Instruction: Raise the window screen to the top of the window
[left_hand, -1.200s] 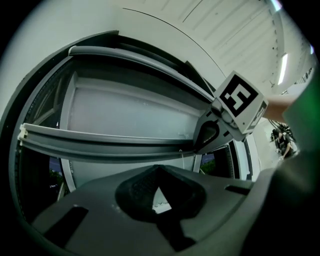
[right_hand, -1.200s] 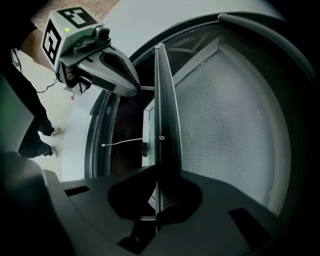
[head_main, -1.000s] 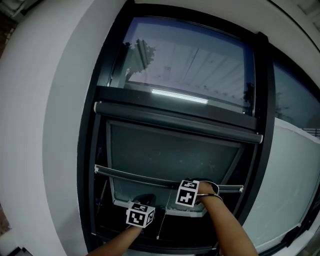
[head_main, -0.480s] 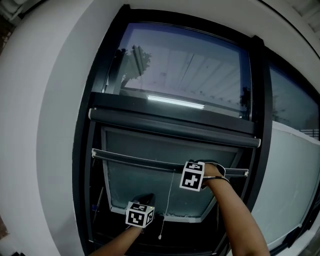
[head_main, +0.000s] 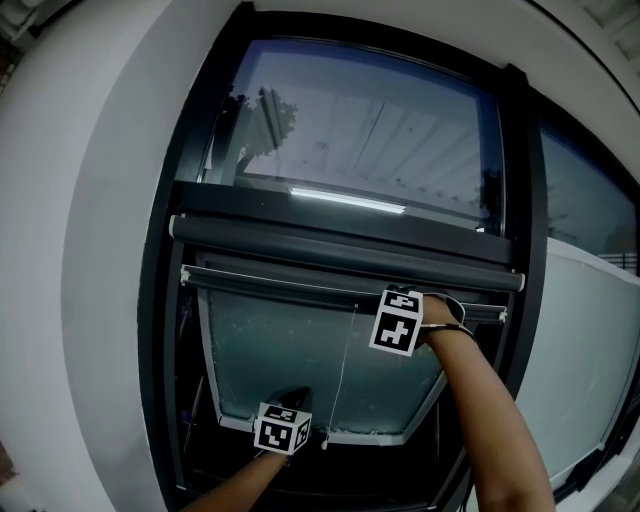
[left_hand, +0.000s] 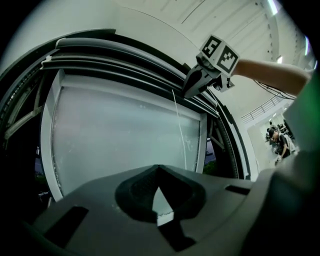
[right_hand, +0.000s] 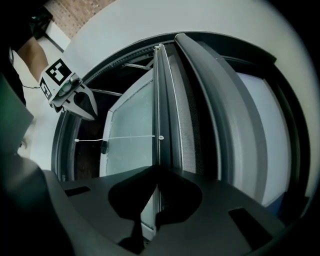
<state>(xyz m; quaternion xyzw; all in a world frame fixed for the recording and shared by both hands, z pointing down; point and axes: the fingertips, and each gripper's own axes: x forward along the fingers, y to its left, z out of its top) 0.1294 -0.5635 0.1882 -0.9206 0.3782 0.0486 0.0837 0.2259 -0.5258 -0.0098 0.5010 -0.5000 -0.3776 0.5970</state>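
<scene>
Screen bar (head_main: 290, 284) just below roller housing (head_main: 330, 243)

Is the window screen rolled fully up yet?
Nearly, not fully: its bottom bar sits just under the roller housing, with a narrow strip of mesh showing between.

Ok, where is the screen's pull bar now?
In the head view the pull bar sits just under the roller housing, right gripper clamped near its right end.

Head view faces the window (head_main: 350, 130) from close below. Nearer, each tool view shares the screen bar (head_main: 290, 283) and shows the other: right tool (left_hand: 188, 91), left tool (right_hand: 90, 112).
</scene>
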